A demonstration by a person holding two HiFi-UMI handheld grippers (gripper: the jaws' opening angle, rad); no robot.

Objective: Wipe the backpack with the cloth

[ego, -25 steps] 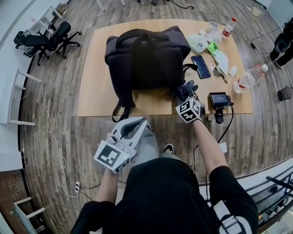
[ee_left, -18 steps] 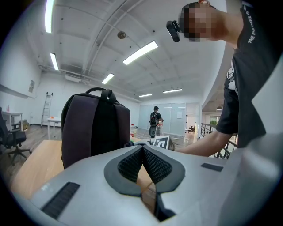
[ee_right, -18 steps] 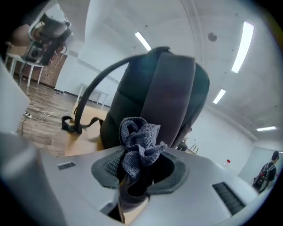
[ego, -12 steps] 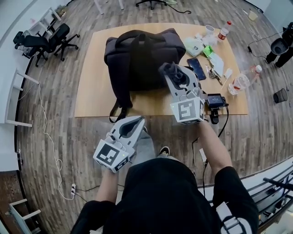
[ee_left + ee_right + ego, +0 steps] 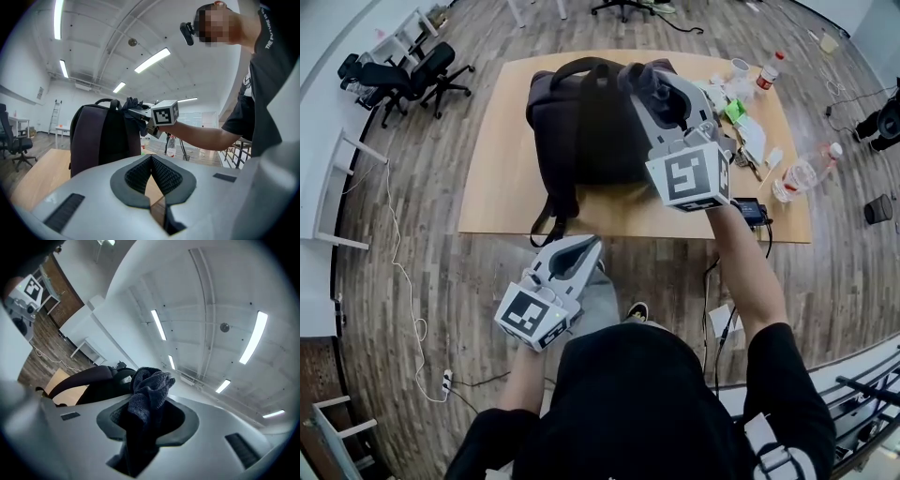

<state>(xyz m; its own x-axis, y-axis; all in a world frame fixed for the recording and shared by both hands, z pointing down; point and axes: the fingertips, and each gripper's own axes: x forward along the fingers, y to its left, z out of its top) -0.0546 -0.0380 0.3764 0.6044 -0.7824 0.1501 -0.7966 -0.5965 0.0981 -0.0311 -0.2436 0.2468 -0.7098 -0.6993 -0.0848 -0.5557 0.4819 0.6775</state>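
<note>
Setup was pretty simple: the black fabric backpack [image 5: 586, 122] stood upright around the middle of the light wooden table [image 5: 497, 187], shoulder straps facing the person, with one strap end reaching the near edge.

The right hand-held gripper [image 5: 661, 94] was clamped on a dark grey knitted cloth [image 5: 147, 390]. In the right gripper view, the cloth sat bunched between the jaws, with a lump sticking out past the tips and the rest hanging down behind them. That hand-held gripper was held up at about the height of the backpack's top, at its right shoulder. From the left gripper view the cloth looked right next to the carry handle, but I honestly couldn't tell whether it touched the bag.

The left hand-held gripper [image 5: 572, 258] was held low, off the table's near edge and well apart from the backpack. Its jaws were pressed together with nothing between them, and it pointed toward the bag.

The right end of the table was messy, with a couple of clear plastic bottles [image 5: 797, 173] and some small clutter. Black office chairs [image 5: 403, 75] stood on the wooden floor off to the far left.
</note>
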